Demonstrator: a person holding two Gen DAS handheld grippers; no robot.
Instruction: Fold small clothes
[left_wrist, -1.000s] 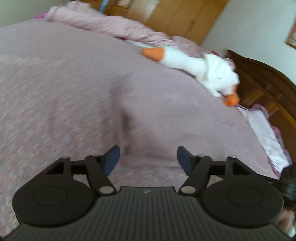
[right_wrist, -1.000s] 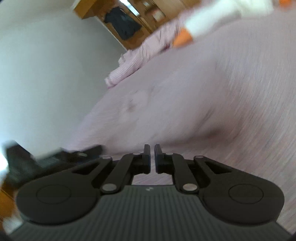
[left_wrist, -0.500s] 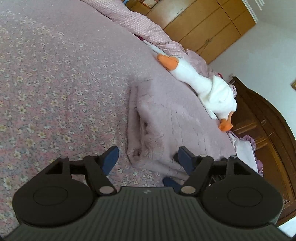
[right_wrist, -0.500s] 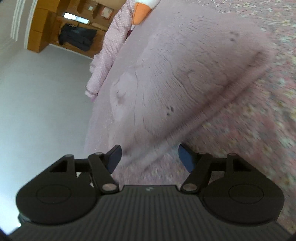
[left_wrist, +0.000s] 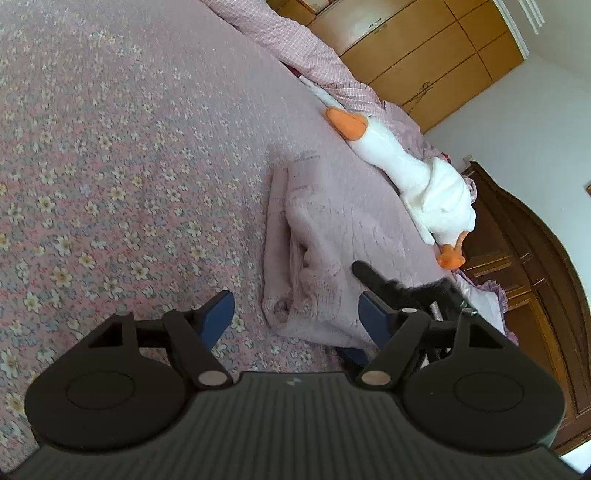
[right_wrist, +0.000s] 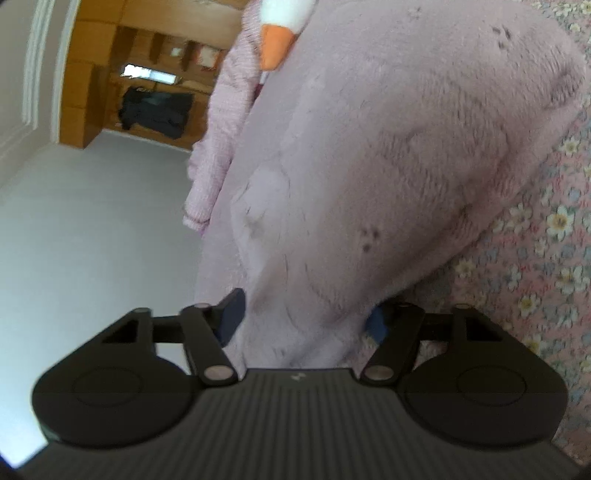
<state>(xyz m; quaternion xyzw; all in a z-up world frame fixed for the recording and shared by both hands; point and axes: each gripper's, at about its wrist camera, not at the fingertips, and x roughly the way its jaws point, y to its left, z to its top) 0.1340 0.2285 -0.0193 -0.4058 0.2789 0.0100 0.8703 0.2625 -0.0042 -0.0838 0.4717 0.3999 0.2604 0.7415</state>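
Observation:
A fuzzy lilac garment (left_wrist: 343, 236) lies folded on the flowered bedspread (left_wrist: 110, 166). My left gripper (left_wrist: 295, 318) hangs open just above the garment's near left corner and holds nothing. The right gripper (left_wrist: 391, 288) shows in the left wrist view as a black shape at the garment's near right edge. In the right wrist view the garment (right_wrist: 388, 166) fills the frame. There my right gripper (right_wrist: 304, 318) is open, with the garment's near edge lying between its blue fingertips (right_wrist: 232, 314). The cloth hides most of the right fingertip.
A white plush goose (left_wrist: 417, 184) with an orange beak and feet lies just beyond the garment, and its orange foot (right_wrist: 275, 40) shows in the right wrist view. A pink checked quilt (left_wrist: 295, 48) is bunched at the far bed edge. Wooden wardrobes (left_wrist: 424, 48) and a dark headboard (left_wrist: 517, 251) stand behind.
Both grippers have come in low to the garment. The right gripper, shut a second ago, opened and moved forward until the garment's edge lay between its fingers.

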